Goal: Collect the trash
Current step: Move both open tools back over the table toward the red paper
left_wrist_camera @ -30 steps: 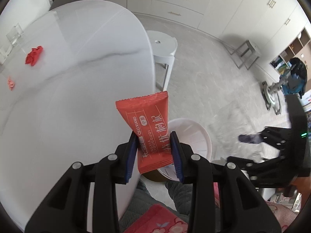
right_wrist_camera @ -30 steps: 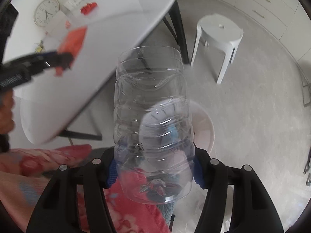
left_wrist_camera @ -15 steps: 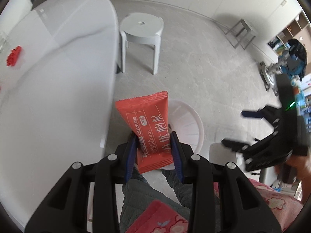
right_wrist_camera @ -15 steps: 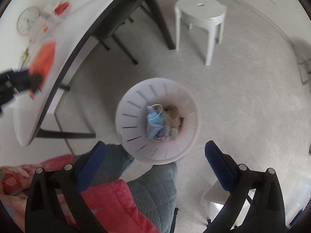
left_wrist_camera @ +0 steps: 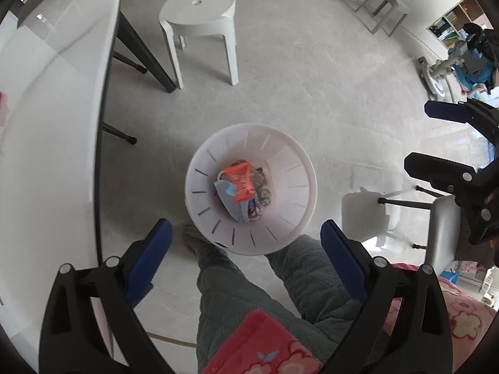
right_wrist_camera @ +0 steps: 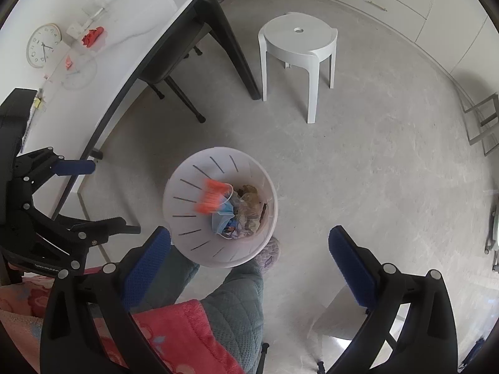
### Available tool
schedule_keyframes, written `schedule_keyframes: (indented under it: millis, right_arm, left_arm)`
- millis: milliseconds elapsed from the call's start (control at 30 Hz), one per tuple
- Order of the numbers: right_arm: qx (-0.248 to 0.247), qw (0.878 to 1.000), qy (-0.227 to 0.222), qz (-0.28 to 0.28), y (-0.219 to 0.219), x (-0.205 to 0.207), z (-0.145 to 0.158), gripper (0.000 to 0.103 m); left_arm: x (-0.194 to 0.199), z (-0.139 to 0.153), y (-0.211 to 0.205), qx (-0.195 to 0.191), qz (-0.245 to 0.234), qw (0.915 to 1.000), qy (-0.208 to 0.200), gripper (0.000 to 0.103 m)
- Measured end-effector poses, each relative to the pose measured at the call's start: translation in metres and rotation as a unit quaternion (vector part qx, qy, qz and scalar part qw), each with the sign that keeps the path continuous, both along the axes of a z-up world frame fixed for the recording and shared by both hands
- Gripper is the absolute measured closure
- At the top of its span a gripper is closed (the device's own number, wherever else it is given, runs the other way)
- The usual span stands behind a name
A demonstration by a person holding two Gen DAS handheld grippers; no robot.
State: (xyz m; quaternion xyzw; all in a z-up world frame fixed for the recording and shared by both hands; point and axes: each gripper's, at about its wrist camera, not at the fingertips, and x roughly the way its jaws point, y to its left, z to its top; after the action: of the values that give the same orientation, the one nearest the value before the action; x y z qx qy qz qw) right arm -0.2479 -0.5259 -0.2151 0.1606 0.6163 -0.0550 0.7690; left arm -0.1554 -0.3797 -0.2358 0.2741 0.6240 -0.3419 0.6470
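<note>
Left wrist view: the bin (left_wrist_camera: pixel 199 215) is seen from straight above, on the floor at the person's feet.
Left gripper (left_wrist_camera: pixel 246 249): jaws have just been opened and are spread wide, with nothing between the pads.
Right gripper (right_wrist_camera: pixel 249 258): jaws have likewise just been opened and stand wide, nothing gripped.
Wrapper (left_wrist_camera: pixel 240 182): orange, lying inside the bin on top of the other rubbish; blurred in the right wrist view (right_wrist_camera: pixel 212 199).
Mask (left_wrist_camera: pixel 230 201): blue, found in the bin beside and partly under the wrapper.
Bottle: cannot be made out clearly in the bin.
Table (right_wrist_camera: pixel 131 31): white, set beside the bin; red scraps (right_wrist_camera: pixel 91 36) are left on it.
Stool (left_wrist_camera: pixel 199 21): white, placed well apart from the bin.
Legs (left_wrist_camera: pixel 249 286): clad in quilted grey-green, seen just below the bin.
</note>
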Motion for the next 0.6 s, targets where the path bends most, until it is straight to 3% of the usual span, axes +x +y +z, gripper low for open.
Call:
schedule_keyframes:
  millis: [367,600]
  right_arm:
    - [-0.007,1.000,-0.024,0.008,0.009,0.017,0.017,0.002]
    - [-0.012,0.998,-0.051,0.031,0.039,0.052,0.035,0.002]
  left_arm:
    - [0.029,0.030,0.018,-0.024,0.047,0.9980,-0.035,0.010]
    - [0.059,0.057,0.057,-0.050,0.101,0.9914,-0.066,0.010]
